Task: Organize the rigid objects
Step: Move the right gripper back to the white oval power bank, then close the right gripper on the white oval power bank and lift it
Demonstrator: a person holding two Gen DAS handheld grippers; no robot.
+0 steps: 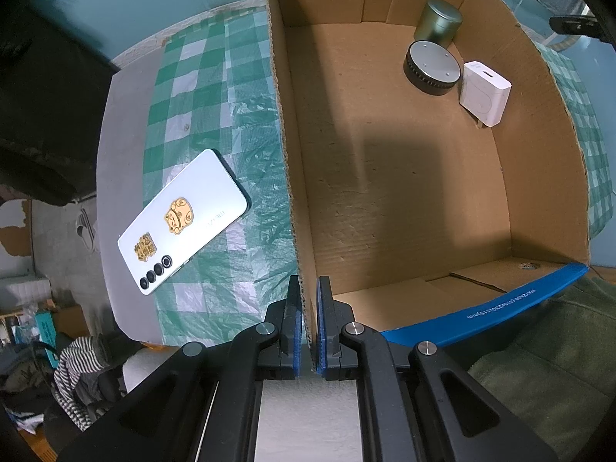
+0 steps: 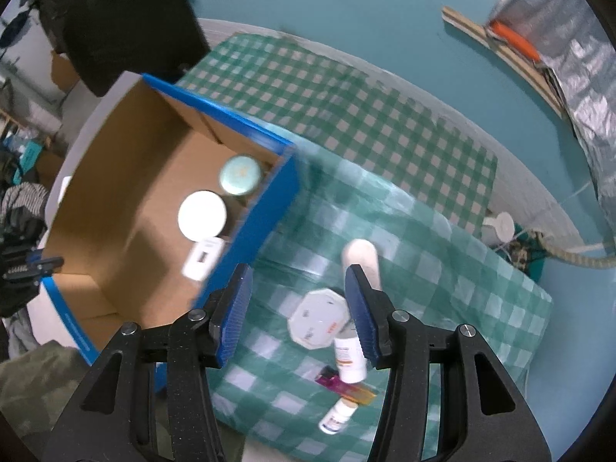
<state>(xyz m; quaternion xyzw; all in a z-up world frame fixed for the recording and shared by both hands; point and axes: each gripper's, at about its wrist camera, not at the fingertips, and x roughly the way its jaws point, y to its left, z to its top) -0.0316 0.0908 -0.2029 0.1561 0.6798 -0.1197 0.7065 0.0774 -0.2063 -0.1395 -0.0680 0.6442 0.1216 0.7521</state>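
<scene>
While the left claw (image 1: 308, 308) pinches the near wall of the cardboard box (image 1: 385, 192), a white phone (image 1: 181, 223) lies on the checked tabletop (image 1: 215, 88) to its left. Far inside the box sit a tin (image 1: 439, 23), a round puck (image 1: 433, 65) and a white charger (image 1: 485, 92). Spread wide, the right claw (image 2: 298, 300) hangs over an octagonal white container (image 2: 317, 317) and small bottles (image 2: 348, 350), the box at its left.

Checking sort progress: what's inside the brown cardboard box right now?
Inside the brown cardboard box: an upright olive metal tin, a flat round grey-topped puck and a white rectangular charger block, clustered in one corner. Remaining floor looks bare; the near wall hides a strip.
</scene>
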